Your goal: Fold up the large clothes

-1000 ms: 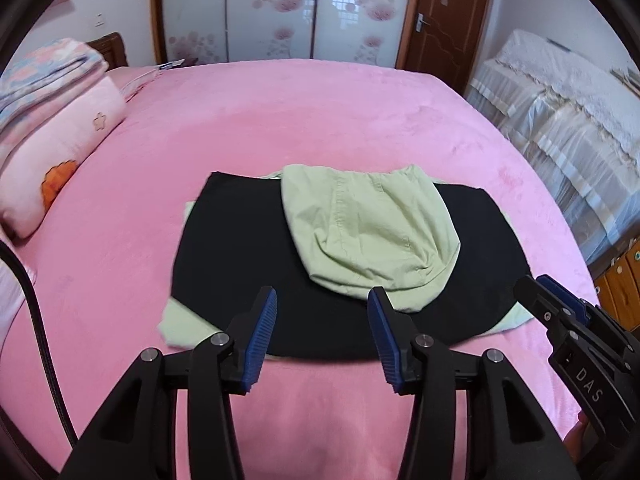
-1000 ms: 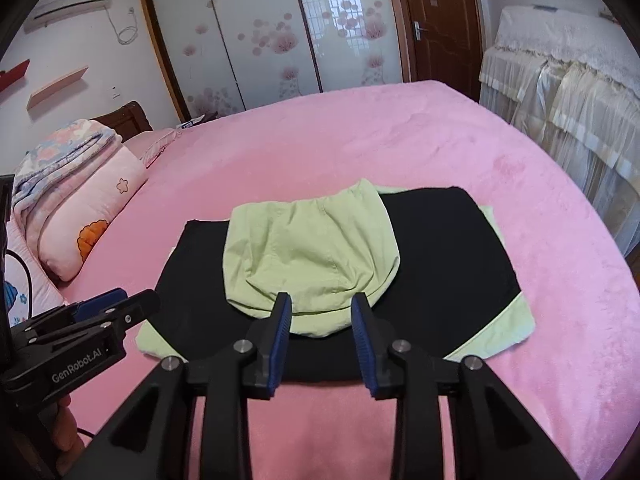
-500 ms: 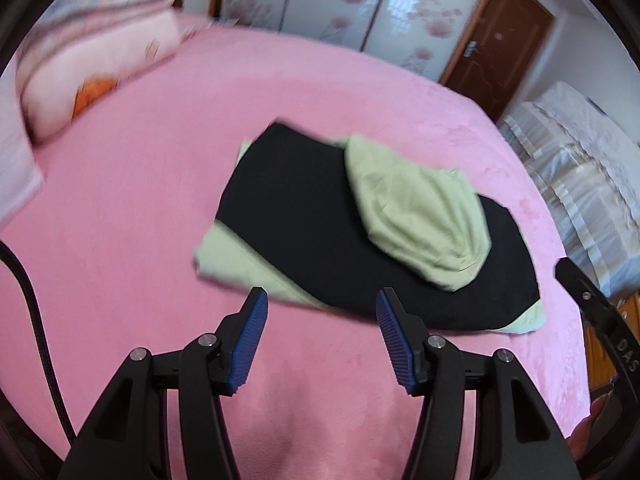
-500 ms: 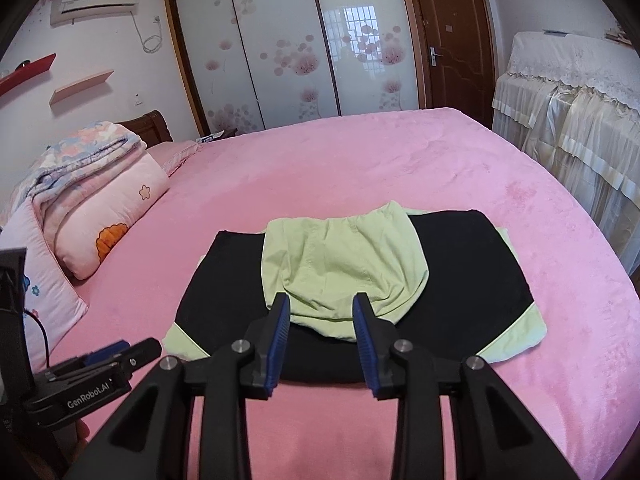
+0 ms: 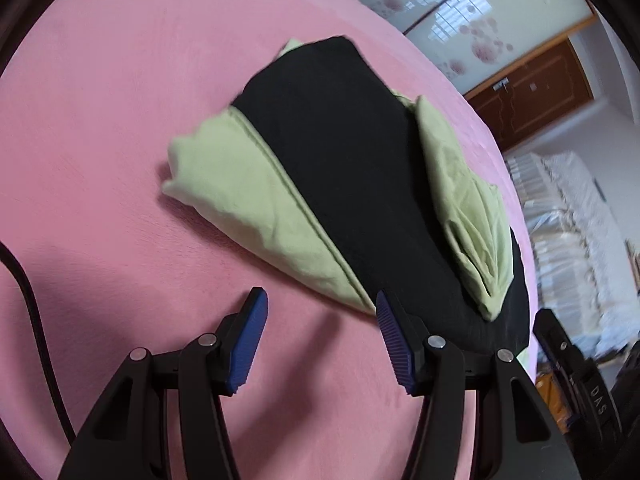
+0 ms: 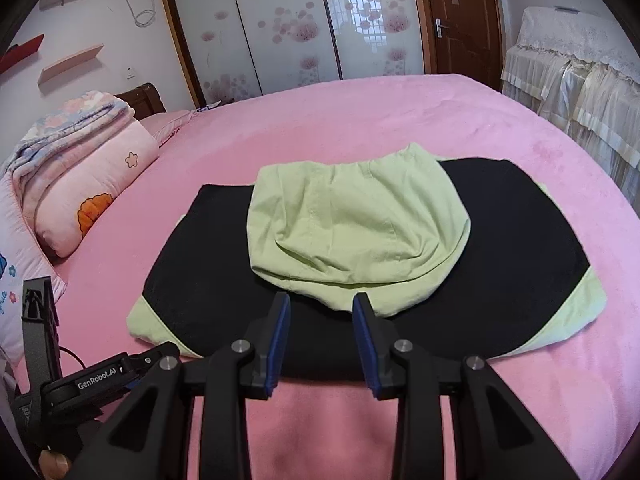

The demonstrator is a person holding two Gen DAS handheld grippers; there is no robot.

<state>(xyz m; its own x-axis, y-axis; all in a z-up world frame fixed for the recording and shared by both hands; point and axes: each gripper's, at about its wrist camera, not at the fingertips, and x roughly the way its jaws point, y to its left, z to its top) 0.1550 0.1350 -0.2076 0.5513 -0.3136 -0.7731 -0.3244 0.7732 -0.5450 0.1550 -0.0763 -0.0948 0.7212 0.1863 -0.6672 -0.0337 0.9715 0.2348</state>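
A black and light-green garment point(image 6: 360, 264) lies partly folded on the pink bed point(image 6: 360, 120), its green hood point(image 6: 360, 228) lying on the black body. In the left wrist view the garment point(image 5: 340, 168) shows its green left sleeve corner point(image 5: 240, 200) close ahead. My left gripper point(image 5: 320, 304) is open and empty, low over the bed just before that corner; it also shows in the right wrist view point(image 6: 132, 364). My right gripper point(image 6: 320, 304) is open and empty, above the garment's near edge, just short of the hood.
A pink pillow point(image 6: 92, 192) and folded quilt point(image 6: 68, 124) lie at the bed's left. A lace-covered piece of furniture point(image 6: 580, 80) stands at the right. Sliding wardrobe doors point(image 6: 300, 28) and a brown door point(image 6: 460, 16) are behind. A black cable point(image 5: 28, 312) runs at my left.
My left gripper has swung left and down toward the garment's left green corner, tilting its view. My right gripper has drawn back and risen slightly. The garment has not moved.
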